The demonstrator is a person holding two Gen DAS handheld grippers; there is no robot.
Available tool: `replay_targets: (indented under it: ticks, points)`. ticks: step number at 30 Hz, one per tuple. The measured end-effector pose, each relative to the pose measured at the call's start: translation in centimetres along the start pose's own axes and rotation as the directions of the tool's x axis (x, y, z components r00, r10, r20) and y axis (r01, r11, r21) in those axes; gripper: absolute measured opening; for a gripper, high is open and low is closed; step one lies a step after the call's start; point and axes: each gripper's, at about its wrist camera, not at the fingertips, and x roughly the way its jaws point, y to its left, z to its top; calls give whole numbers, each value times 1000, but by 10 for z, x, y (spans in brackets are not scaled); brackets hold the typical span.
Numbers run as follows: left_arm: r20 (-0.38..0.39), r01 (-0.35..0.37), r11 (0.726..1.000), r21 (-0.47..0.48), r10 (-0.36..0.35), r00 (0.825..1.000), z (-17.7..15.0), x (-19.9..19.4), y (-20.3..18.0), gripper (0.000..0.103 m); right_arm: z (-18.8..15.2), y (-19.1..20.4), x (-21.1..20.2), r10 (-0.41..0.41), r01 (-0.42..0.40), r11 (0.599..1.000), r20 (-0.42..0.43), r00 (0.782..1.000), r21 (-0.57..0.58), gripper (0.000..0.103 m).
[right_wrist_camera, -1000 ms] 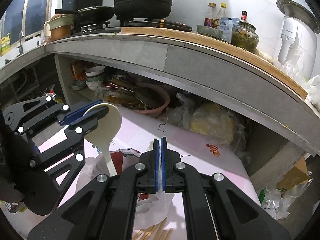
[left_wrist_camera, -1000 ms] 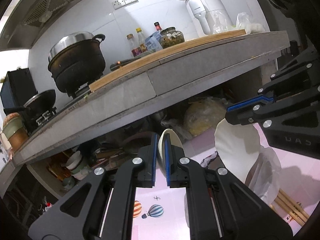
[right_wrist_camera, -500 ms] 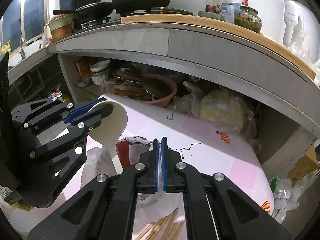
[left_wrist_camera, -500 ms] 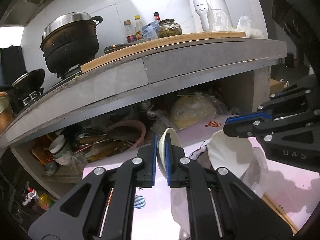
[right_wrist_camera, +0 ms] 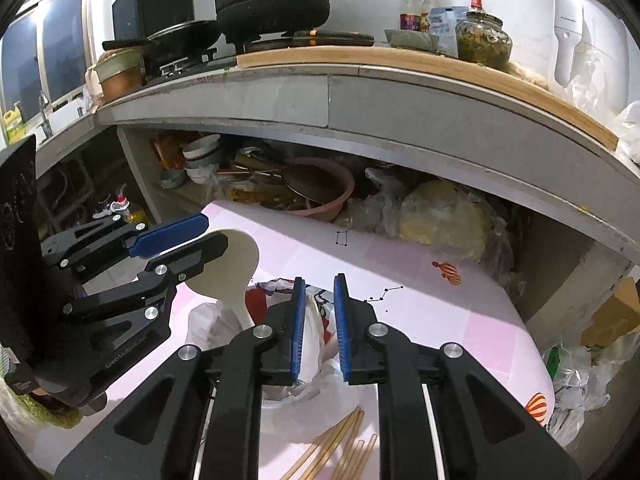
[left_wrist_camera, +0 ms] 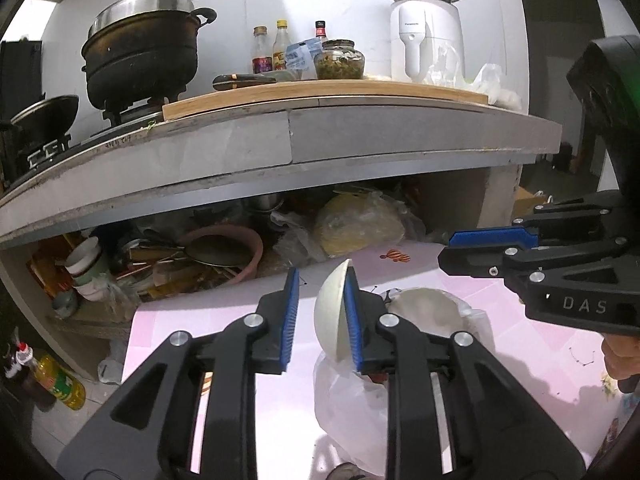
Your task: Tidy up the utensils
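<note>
A white rice spoon (left_wrist_camera: 332, 320) stands head-up between the jaws of my left gripper (left_wrist_camera: 320, 280), which are opening. The spoon leans on the right pad and the left pad is clear of it. Its handle runs down into a clear plastic bag (left_wrist_camera: 352, 400) on the pink table (right_wrist_camera: 420, 320). From the right wrist, the spoon (right_wrist_camera: 234, 264) shows beside the left gripper (right_wrist_camera: 210, 232). My right gripper (right_wrist_camera: 319, 280) is opening over the bag (right_wrist_camera: 316, 344); bag film hangs loose by its left pad. The right gripper (left_wrist_camera: 447, 249) also appears at the right edge. Wooden chopsticks (right_wrist_camera: 340, 448) lie beneath.
A grey counter (left_wrist_camera: 360, 140) overhangs the table's far side, carrying a black pot (left_wrist_camera: 140, 56), bottles and a jar. The shelf below holds a pink basin (right_wrist_camera: 320, 196), stacked bowls (right_wrist_camera: 200, 156) and bagged goods. An oil bottle (left_wrist_camera: 60, 380) stands on the floor at left.
Both pairs of jaws have parted from shut. The spoon is no longer squeezed and leans on one pad. The right gripper has let the bag film loose. The left wrist has rolled level.
</note>
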Motion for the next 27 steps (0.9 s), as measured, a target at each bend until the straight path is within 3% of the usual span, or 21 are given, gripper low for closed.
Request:
replay_targets:
  ticks: [10, 19, 22, 27]
  points:
    - [61, 45, 998, -54, -42, 997, 4, -27, 9, 34, 3, 2, -33, -9, 8, 1000, 49, 999, 5, 19]
    - [78, 38, 997, -69, -33, 996, 5, -48, 16, 37, -2, 2, -57, -11, 9, 1000, 73, 997, 22, 24]
    - [72, 40, 995, -95, -33, 997, -3, -61, 24, 42, -10, 2, -71, -2, 0, 1000, 93, 996, 30, 31]
    - [50, 43, 991, -124, -37, 998, -25, -86, 33, 61, -38, 3, -106, -4, -2, 999, 134, 991, 50, 58]
